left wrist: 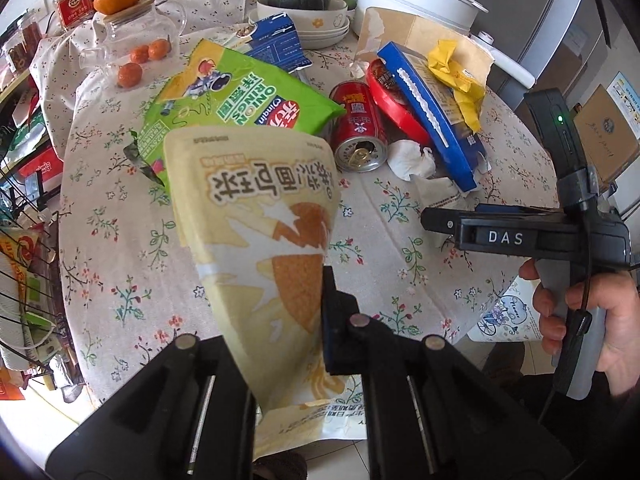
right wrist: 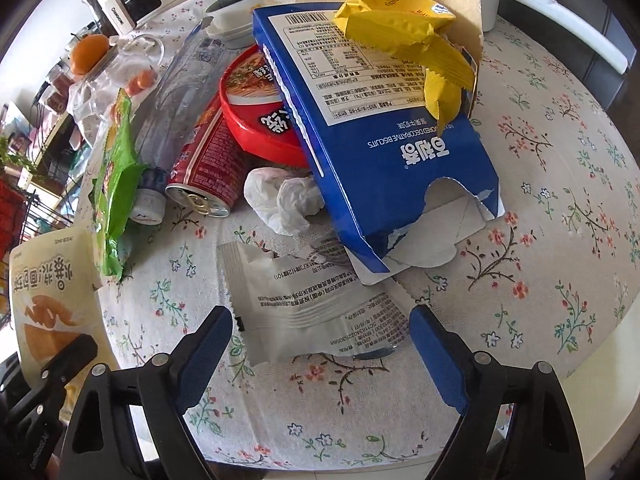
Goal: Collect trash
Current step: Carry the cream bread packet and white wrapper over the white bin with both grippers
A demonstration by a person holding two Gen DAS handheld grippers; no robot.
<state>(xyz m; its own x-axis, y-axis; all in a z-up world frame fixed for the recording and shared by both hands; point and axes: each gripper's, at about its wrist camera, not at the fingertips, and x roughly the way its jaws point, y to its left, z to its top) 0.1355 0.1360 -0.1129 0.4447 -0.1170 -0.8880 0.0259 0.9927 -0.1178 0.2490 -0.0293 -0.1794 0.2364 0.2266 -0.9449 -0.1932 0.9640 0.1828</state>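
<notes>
- Gripping a cream snack bag, the left gripper holds it above the tabletop; that piece is picked up.
- Right gripper hangs with jaws wide, straddling a white torn wrapper, not pinching.
- Left lying: blue biscuit box, red can, green bag, tissue.
- Box overlaps the wrapper's far edge.

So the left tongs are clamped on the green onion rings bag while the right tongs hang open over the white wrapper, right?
Not quite. The left tongs are clamped on the pale yellow bread bag, as the left wrist view shows. The right tongs do hang open over the white wrapper.
</notes>
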